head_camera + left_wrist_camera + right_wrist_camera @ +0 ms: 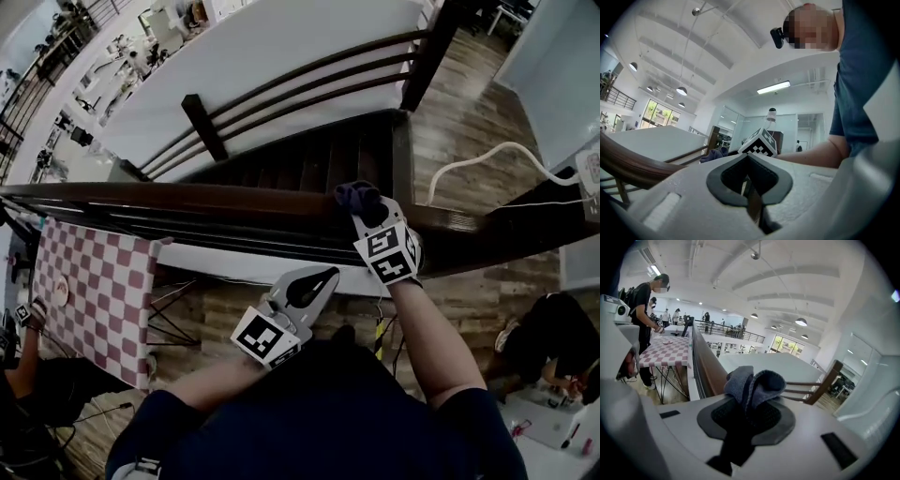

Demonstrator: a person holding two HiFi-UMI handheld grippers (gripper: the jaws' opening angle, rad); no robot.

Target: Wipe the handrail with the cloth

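Note:
A dark wooden handrail (187,197) runs across the head view. My right gripper (366,208) is shut on a bunched blue-grey cloth (357,195), and the cloth rests on top of the rail. In the right gripper view the cloth (753,383) sticks up from the closed jaws while the handrail (704,364) stretches away to the left. My left gripper (330,274) hangs just below and in front of the rail, shut with nothing in it. In the left gripper view the handrail (628,164) curves past on the left, with the cloth (714,154) beyond it.
A red-and-white checkered table (94,291) stands below the rail at the left, with a person (647,310) beside it. Dark stairs (309,159) descend beyond the rail. A white cable (487,157) lies on the wooden floor at right. Another person (548,337) crouches at lower right.

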